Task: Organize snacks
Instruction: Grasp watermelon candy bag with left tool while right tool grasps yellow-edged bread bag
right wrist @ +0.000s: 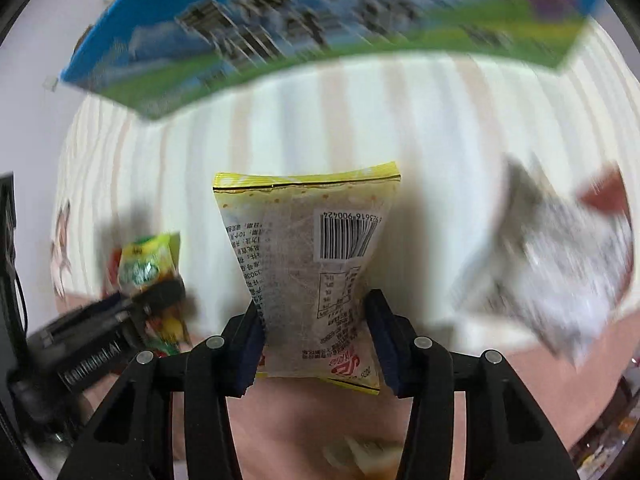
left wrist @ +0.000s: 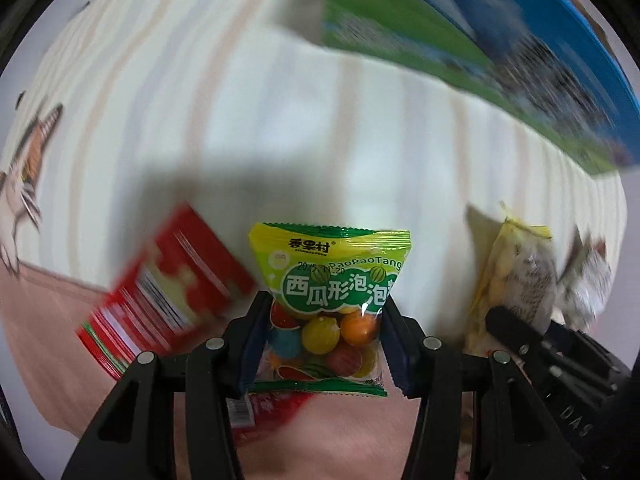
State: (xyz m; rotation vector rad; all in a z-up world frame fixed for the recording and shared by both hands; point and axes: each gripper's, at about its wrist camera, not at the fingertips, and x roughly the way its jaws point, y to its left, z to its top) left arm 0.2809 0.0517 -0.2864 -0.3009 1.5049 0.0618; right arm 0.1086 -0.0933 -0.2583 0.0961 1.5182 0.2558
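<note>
Left gripper [left wrist: 326,332] clamps a green-yellow gumball bag [left wrist: 330,304], centre-bottom of frame. Right gripper [right wrist: 314,334] clamps a yellow-edged snack packet [right wrist: 308,264], barcode side showing, centre frame. Blurred blue-green box [right wrist: 280,32] along top, red pack [left wrist: 168,292] lower left, striped cloth [left wrist: 240,120] behind.

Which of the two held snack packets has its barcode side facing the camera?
The yellow-edged translucent packet in the right gripper: its barcode and fine print face the lens. The bubble gum bag in the left gripper shows its front label.
</note>
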